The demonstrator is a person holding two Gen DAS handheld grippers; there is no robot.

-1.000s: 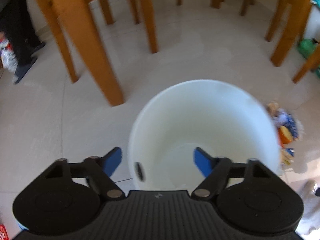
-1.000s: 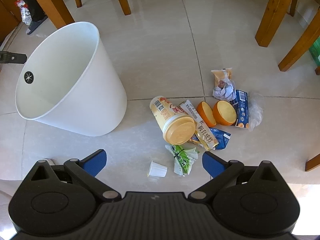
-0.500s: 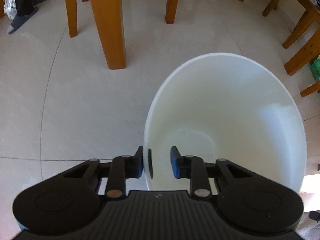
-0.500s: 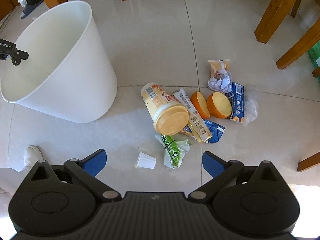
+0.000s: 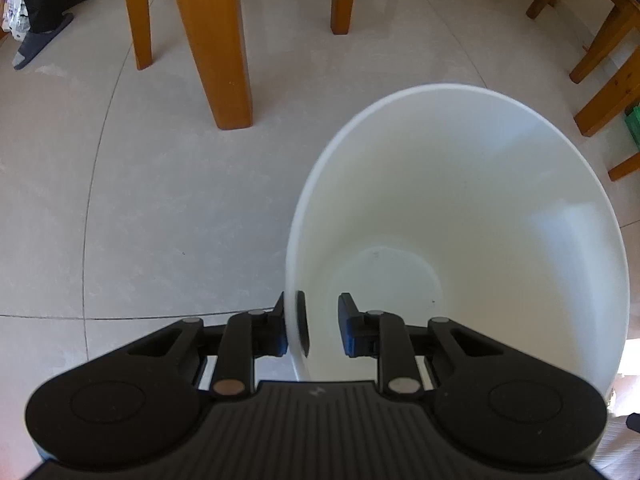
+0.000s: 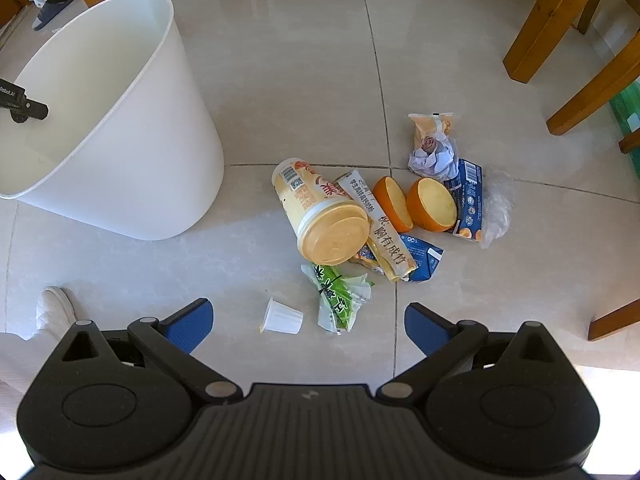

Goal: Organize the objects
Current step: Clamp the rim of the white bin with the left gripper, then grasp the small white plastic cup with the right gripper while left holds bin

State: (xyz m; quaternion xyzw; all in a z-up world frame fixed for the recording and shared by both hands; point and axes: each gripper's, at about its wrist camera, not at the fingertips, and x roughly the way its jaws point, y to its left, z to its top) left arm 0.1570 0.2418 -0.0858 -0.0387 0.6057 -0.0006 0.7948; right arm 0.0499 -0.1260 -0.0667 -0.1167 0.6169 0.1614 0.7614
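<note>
A tall white bin (image 5: 500, 184) stands on the tiled floor. My left gripper (image 5: 314, 320) has closed across its near rim, one finger outside the wall and one inside beside a black disc (image 5: 301, 322). In the right wrist view the same bin (image 6: 152, 152) is at the left of a litter heap: a beige lidded tub (image 6: 324, 212), two orange halves (image 6: 432, 204), blue cartons (image 6: 466, 196), a green wrapper (image 6: 338, 296) and a small white cup (image 6: 282, 318). My right gripper (image 6: 308, 320) hangs open above the cup, holding nothing.
Wooden chair and table legs (image 5: 212, 40) ring the floor at the back and the right (image 6: 540, 28). A person's dark slipper (image 5: 36, 40) is at the far left. A white shoe (image 6: 56, 308) is close to the right gripper's left side.
The left gripper dropped onto the bin's rim and its jaws went from wide to nearly closed around it. The right gripper stayed open and the litter shifted only slightly in its view.
</note>
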